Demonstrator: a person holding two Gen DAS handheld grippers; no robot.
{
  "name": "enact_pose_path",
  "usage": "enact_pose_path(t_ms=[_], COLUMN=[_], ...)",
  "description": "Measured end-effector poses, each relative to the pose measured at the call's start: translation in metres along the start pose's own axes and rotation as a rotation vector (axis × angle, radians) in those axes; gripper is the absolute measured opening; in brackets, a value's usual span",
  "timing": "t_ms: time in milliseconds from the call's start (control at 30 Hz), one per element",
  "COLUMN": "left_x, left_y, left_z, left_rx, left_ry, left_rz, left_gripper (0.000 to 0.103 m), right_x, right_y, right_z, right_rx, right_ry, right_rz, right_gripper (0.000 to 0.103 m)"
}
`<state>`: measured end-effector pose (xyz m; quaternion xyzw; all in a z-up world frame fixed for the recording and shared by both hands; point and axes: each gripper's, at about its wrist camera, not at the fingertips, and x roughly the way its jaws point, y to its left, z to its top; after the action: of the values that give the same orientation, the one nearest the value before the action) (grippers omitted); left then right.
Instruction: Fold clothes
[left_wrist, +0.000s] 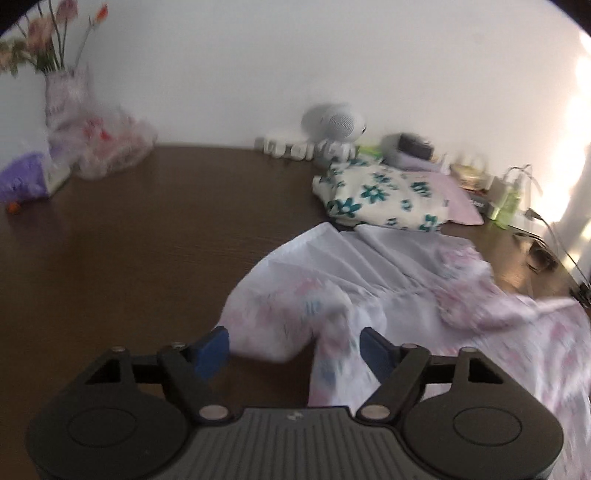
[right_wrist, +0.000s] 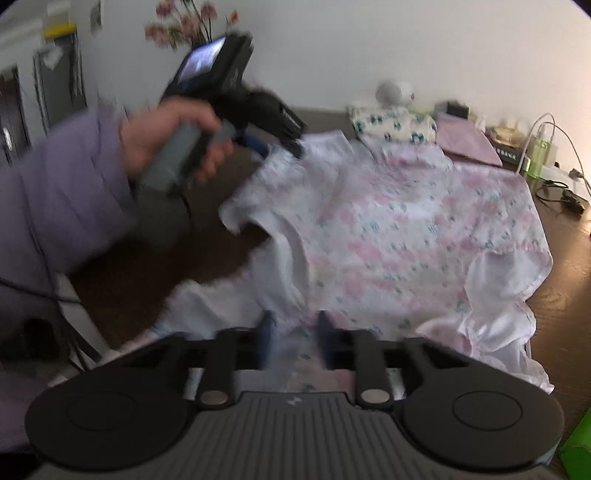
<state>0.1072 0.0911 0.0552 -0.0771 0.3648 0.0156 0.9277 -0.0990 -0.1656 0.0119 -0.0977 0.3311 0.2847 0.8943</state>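
- Left wrist view: the left gripper (left_wrist: 293, 345) stands with its blue pads well apart over the near edge of a dark brown table (left_wrist: 147, 240).
- A fold of the pink floral garment (left_wrist: 369, 295) lies in the gap, against the right pad; the left pad (left_wrist: 212, 349) is clear of the cloth, so the jaws are open and pinch nothing.
- The garment spreads rumpled from the gap toward the right and far side, its pale inner face showing near the middle.
- Just beyond it sits a folded white cloth with teal flowers (left_wrist: 384, 197), on a pink folded piece (left_wrist: 461, 201).
- At the far left a vase of flowers (left_wrist: 59, 85) stands by a crinkled plastic bag (left_wrist: 110, 144); a round white speaker (left_wrist: 334, 123) stands against the wall.
- Right wrist view: the right gripper (right_wrist: 293, 334) has its pads drawn close together on a bunched near edge of the pink floral garment (right_wrist: 406, 229), gripping it.
- The garment covers the middle and right of the table (right_wrist: 565, 280), with a white sleeve (right_wrist: 288, 251) curled up on its left.
- At the far left a hand (right_wrist: 166, 136) in a lilac sleeve (right_wrist: 62, 192) holds the left gripper (right_wrist: 284, 146) at the garment's far left corner; blur hides its jaws here.
- The teal-flowered cloth (right_wrist: 391, 123) lies at the far edge.
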Motion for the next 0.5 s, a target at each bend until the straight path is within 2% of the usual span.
enact_pose_path(t_ms=[33, 67, 167, 233, 333, 400, 500], left_x=[0.009, 0.013, 0.007, -0.011, -0.054, -0.092, -0.136], left_y=[0.001, 0.002, 0.007, 0.02, 0.05, 0.064, 0.067], left_z=[0.002, 0.001, -0.008, -0.021, -0.052, -0.087, -0.125], left_rx=[-0.008, -0.01, -0.001, -0.04, -0.145, -0.215, -0.214], left_ry=[0.032, 0.045, 0.014, -0.007, -0.03, -0.025, 0.017], left_rz=[-0.007, -0.012, 0.064, 0.108, 0.139, 0.155, 0.14], left_gripper=[0.026, 0.011, 0.009, 0.008, 0.008, 0.008, 0.008], right_x=[0.0, 0.0, 0.0, 0.0, 0.009, 0.022, 0.044], right_y=[-0.003, -0.006, -0.018, -0.027, -0.037, -0.044, -0.053], right_z=[0.0, 0.001, 0.008, 0.013, 0.022, 0.032, 0.047], right_rx=[-0.003, -0.012, -0.047, -0.072, -0.121, -0.137, -0.171], right_ry=[-0.001, 0.002, 0.032, 0.056, 0.088, 0.092, 0.107], right_rz=[0.002, 0.003, -0.006, -0.043, -0.137, -0.203, -0.304], right_gripper=[0.015, 0.015, 0.015, 0.015, 0.015, 0.015, 0.015])
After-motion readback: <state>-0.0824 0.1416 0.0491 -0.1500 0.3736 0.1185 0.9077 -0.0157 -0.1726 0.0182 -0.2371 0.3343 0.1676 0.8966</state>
